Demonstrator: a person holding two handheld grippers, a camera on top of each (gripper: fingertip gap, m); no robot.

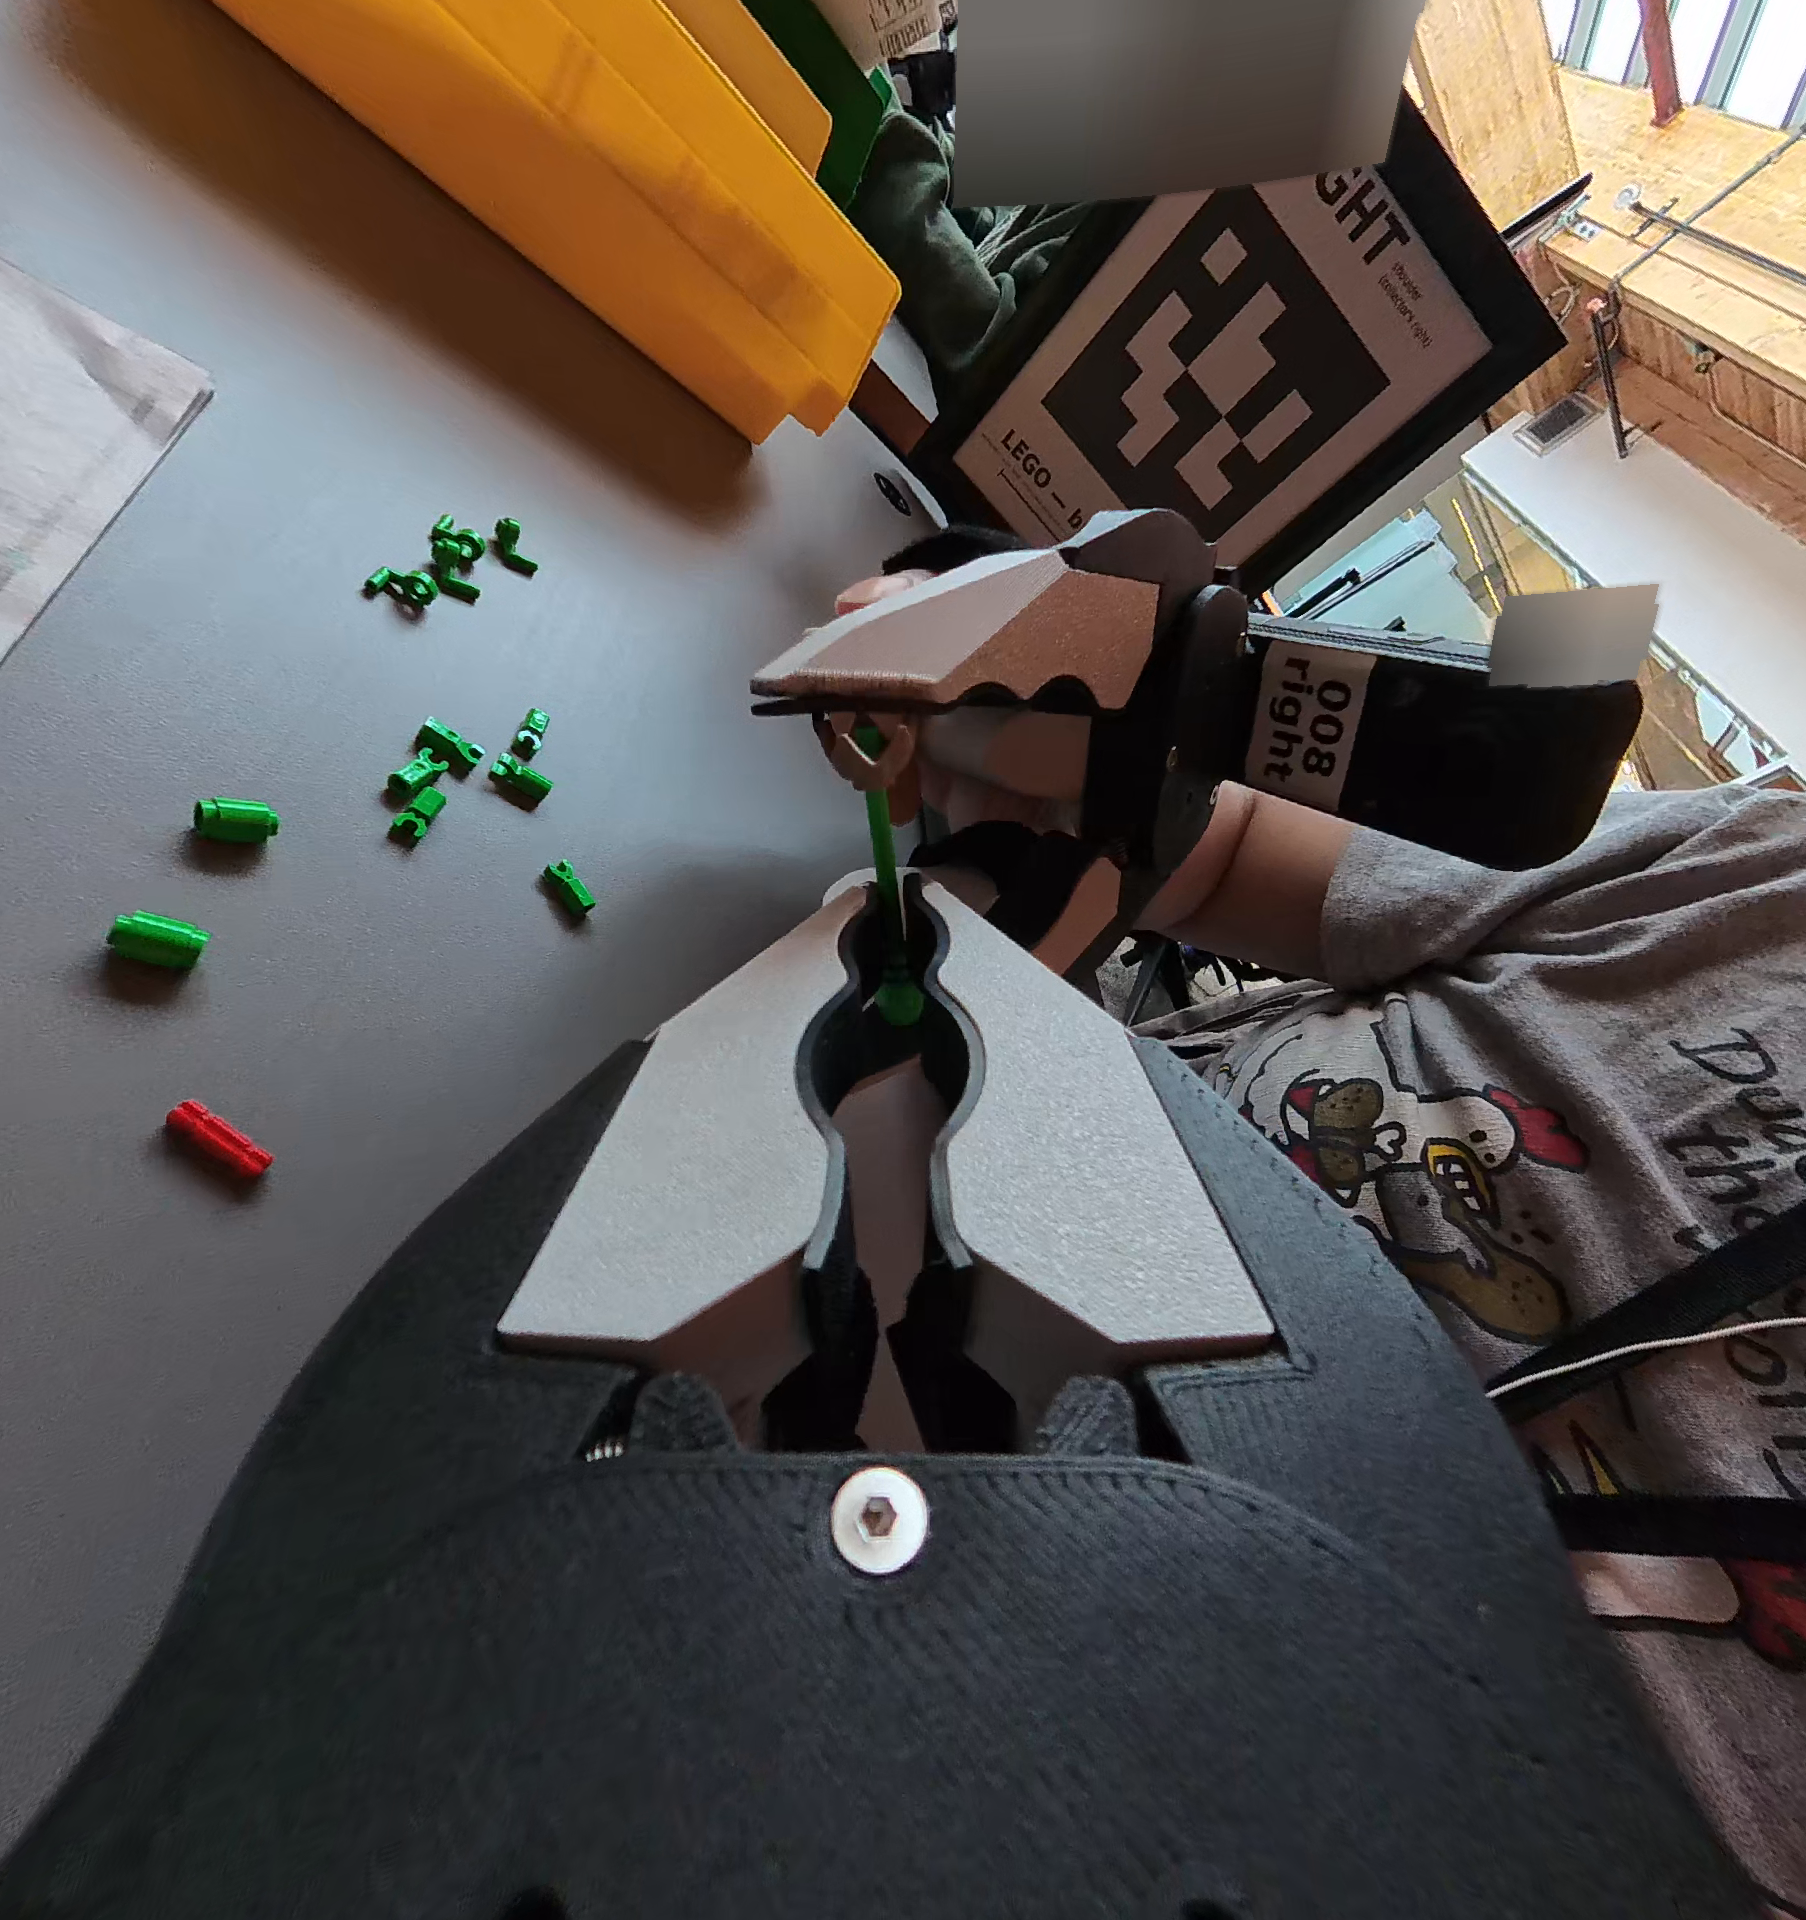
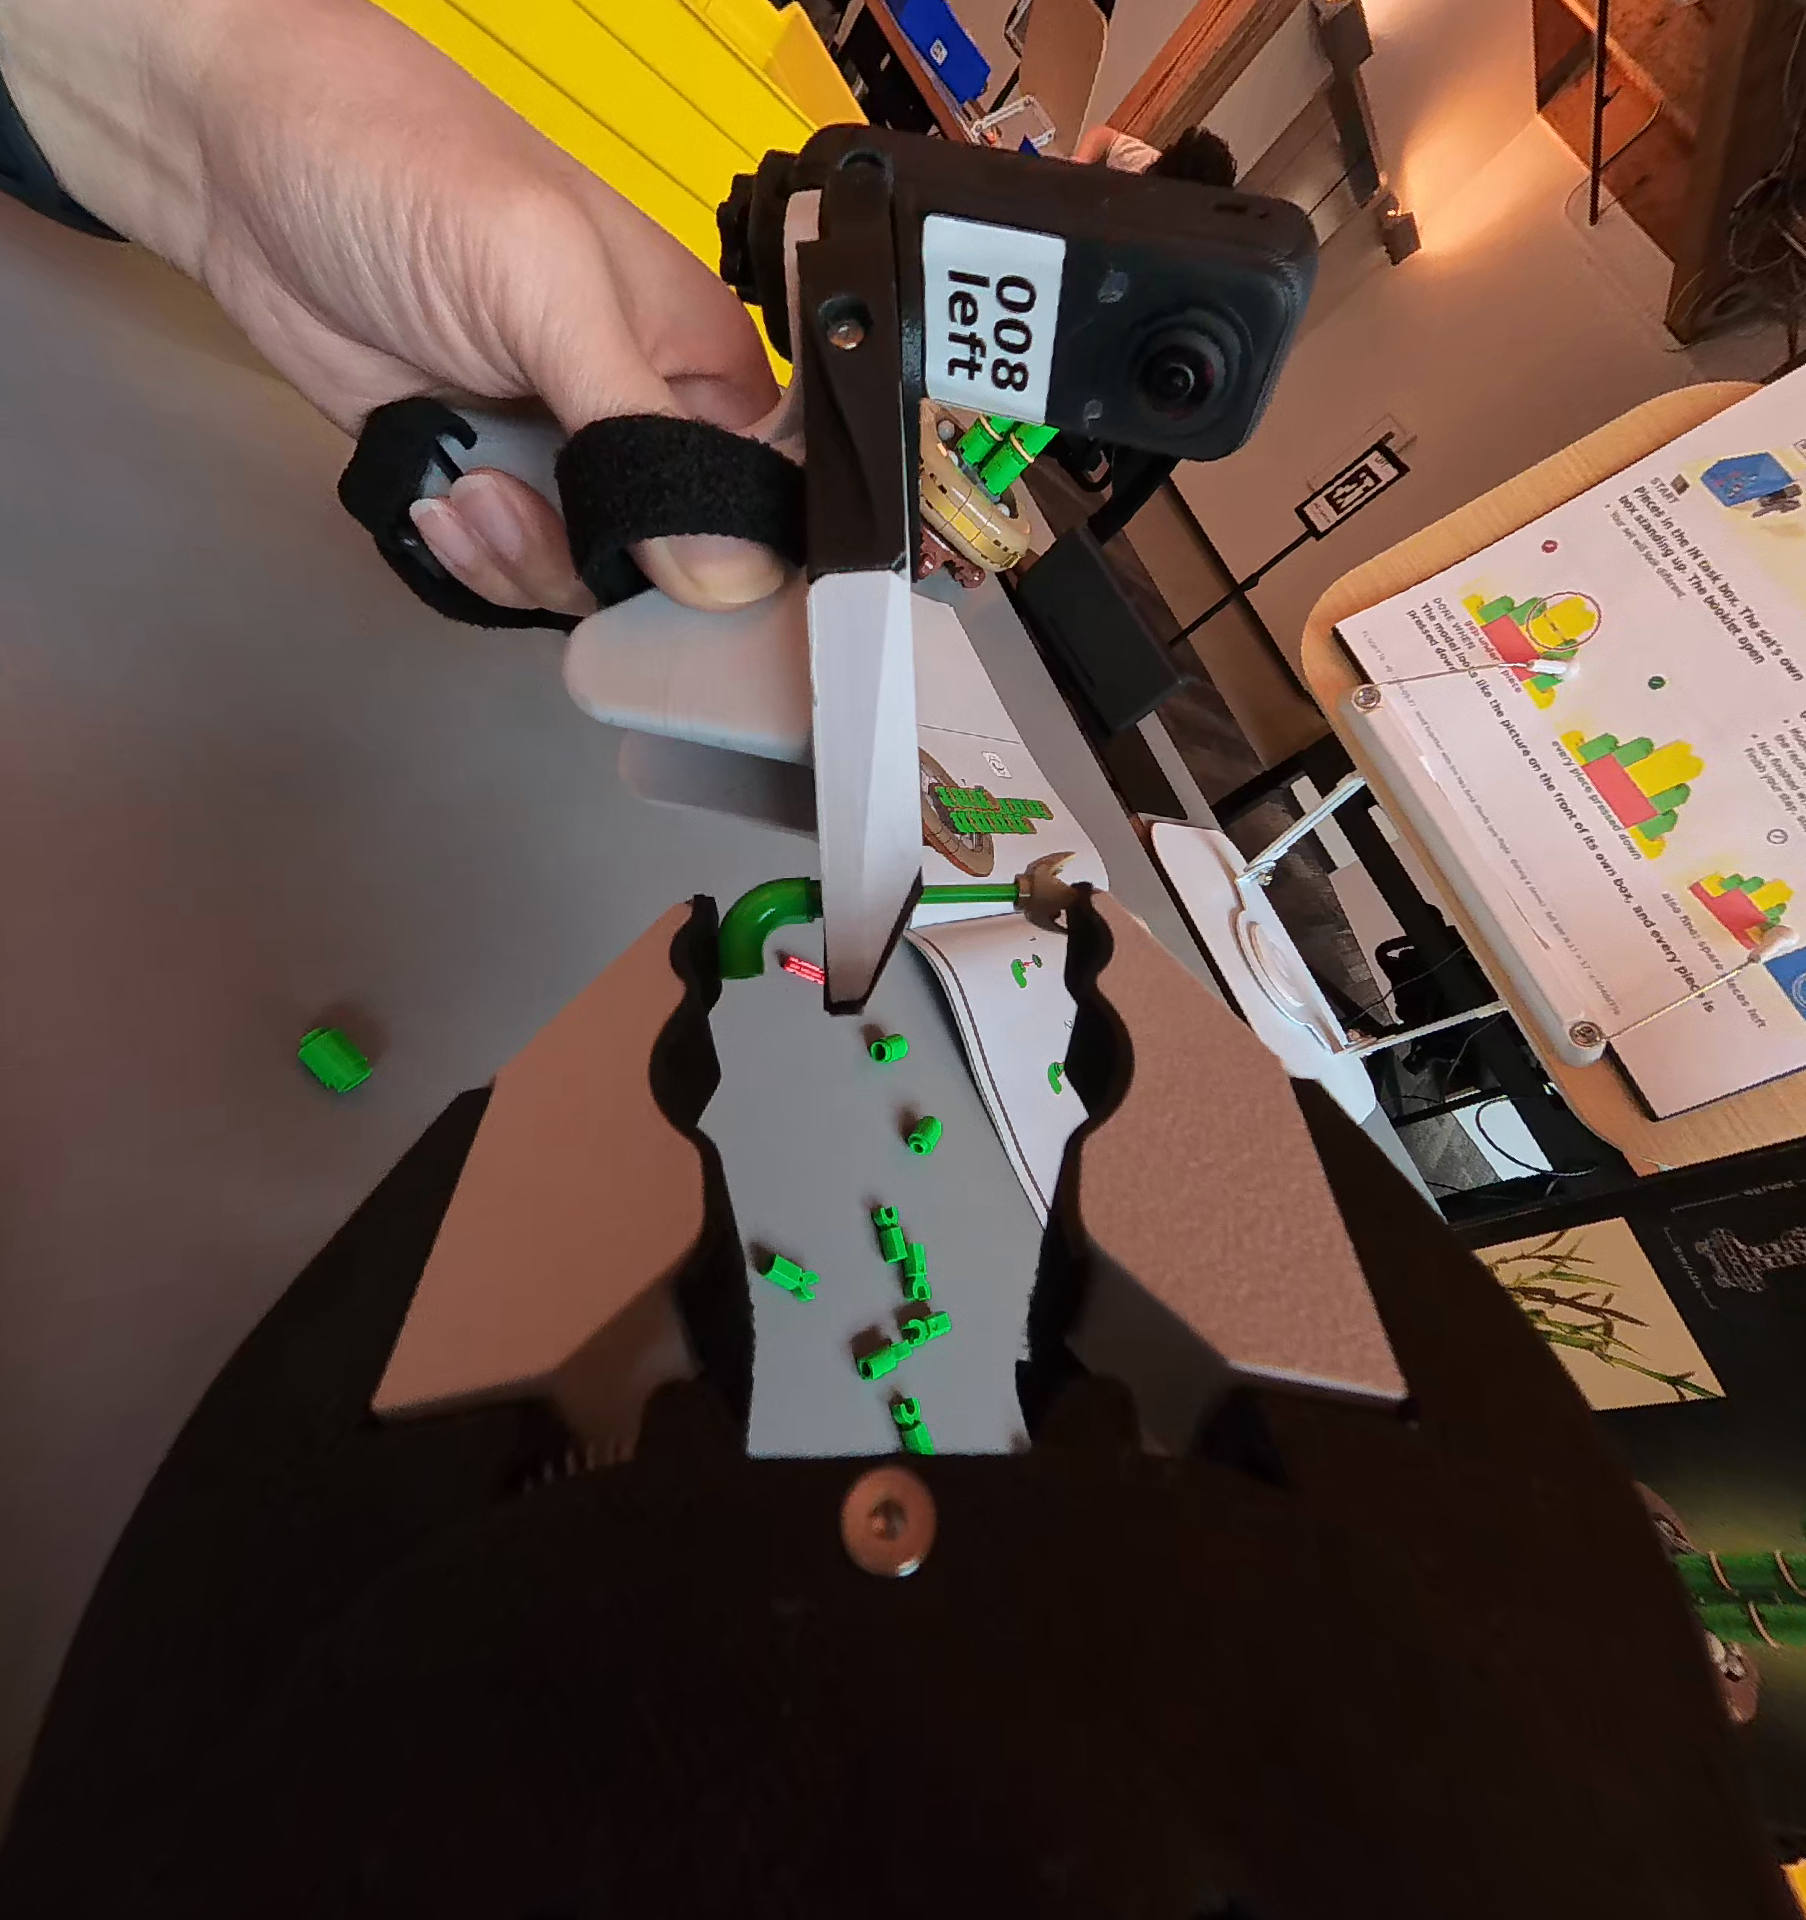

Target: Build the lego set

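A thin green rod point(image 1: 883, 831) carries a tan claw piece point(image 1: 868, 756) at one end and a green curved elbow point(image 2: 764, 920) at the other. My left gripper point(image 1: 894, 899) is shut on the rod's middle and holds it above the grey table. It shows edge-on in the right wrist view point(image 2: 868, 935). My right gripper point(image 2: 888, 904) is wide open and spans the rod lengthwise. Its one fingertip point(image 2: 1081, 904) is against the tan claw point(image 2: 1044, 883), the other next to the elbow. One of its fingers point(image 1: 930, 644) shows above the claw.
Loose green pieces point(image 1: 463, 769), two green cylinders point(image 1: 234, 819) and a red piece point(image 1: 218, 1138) lie on the table point(image 1: 255, 1351). A yellow bin point(image 1: 618, 208) stands at the back. A booklet point(image 2: 992, 997), a partial round build point(image 2: 982, 509) and an instruction board point(image 2: 1605, 748) are nearby. My two grippers' fingertips are within a few centimetres of each other.
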